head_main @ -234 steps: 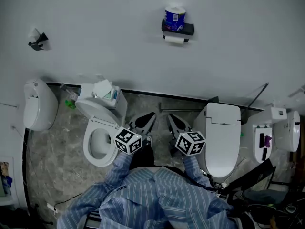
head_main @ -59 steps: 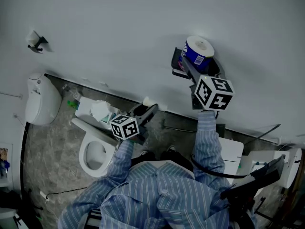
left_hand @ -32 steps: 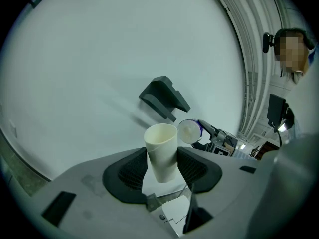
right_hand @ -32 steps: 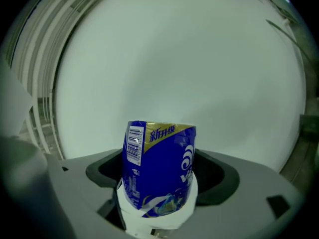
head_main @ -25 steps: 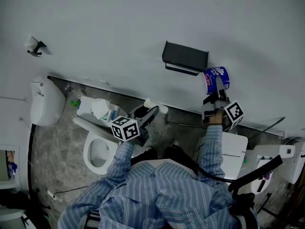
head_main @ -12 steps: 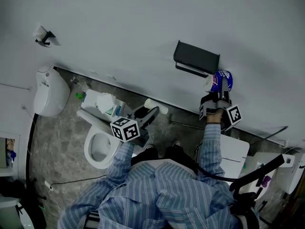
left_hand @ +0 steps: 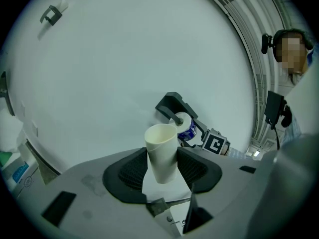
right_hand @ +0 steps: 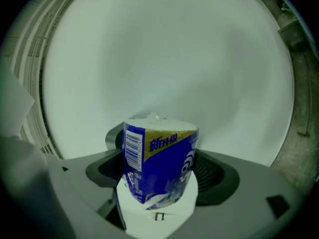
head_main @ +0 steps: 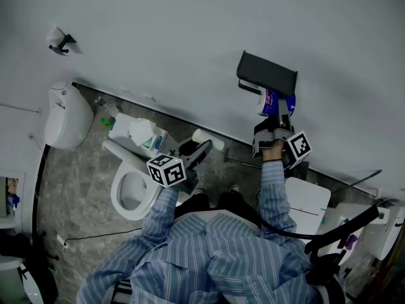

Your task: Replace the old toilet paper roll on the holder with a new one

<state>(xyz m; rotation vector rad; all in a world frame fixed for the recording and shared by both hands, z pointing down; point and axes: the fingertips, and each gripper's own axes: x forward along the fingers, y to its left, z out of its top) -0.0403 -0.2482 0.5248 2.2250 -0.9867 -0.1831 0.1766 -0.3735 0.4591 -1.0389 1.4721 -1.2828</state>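
Right gripper [right_hand: 159,171]: jaws clamped on the blue-and-gold wrapped new toilet paper roll [right_hand: 160,164], both ribbed pads pressed to its sides; the roll stands upright at lower centre of the right gripper view, barcode at its left.
Right gripper in head view [head_main: 274,114]: right of centre, pointing up the frame toward the wall, marker cube below it.
New roll [head_main: 276,102]: at the jaw tips, just under the black wall-mounted holder [head_main: 267,73], at its lower edge; I cannot tell whether it sits on the holder's bar.
Left gripper [left_hand: 162,167]: jaws closed on a pale empty cardboard tube [left_hand: 161,151], which stands tilted between the pads at lower centre of the left gripper view.
Left gripper in head view [head_main: 201,147]: centre of frame, well apart from the holder, tube [head_main: 207,138] poking out at its tip.
Beyond the tube: the holder [left_hand: 170,103] with the new roll [left_hand: 185,125] against it.
Surroundings: white wall [head_main: 158,37] across the top; white toilet [head_main: 130,192] at lower left on the grey stone-patterned floor [head_main: 76,189]; blue-and-white striped sleeve [head_main: 273,192] behind the right gripper.
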